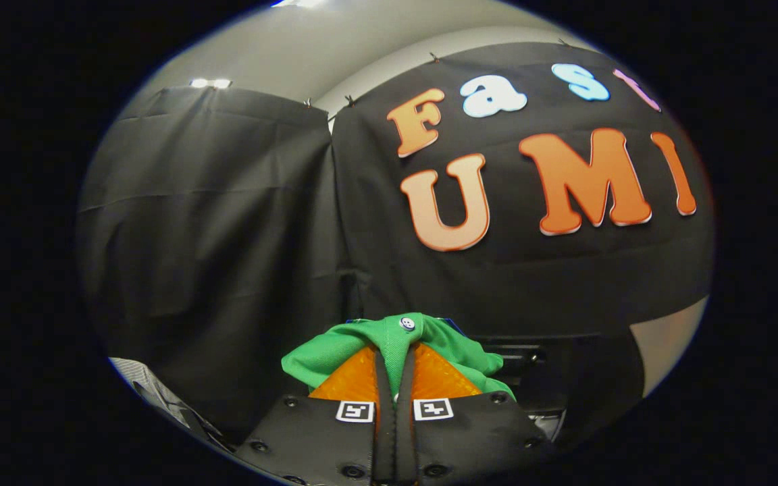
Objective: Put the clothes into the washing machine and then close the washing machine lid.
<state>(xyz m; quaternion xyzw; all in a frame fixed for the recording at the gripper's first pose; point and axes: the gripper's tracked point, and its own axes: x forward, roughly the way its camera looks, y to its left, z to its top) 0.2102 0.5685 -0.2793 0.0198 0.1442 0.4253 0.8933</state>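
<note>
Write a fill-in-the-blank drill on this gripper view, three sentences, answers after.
1. The gripper is shut on a ____ garment.
2. A white ____ sits on the cloth just above the fingertips.
3. The garment is held up in front of the booth's ____ cloth wall.

Missing words: green; button; black

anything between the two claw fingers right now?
Yes. In the gripper view the claw is shut on the green garment: a fold with a white button is pinched between the fingers, the rest draping over both.
</note>
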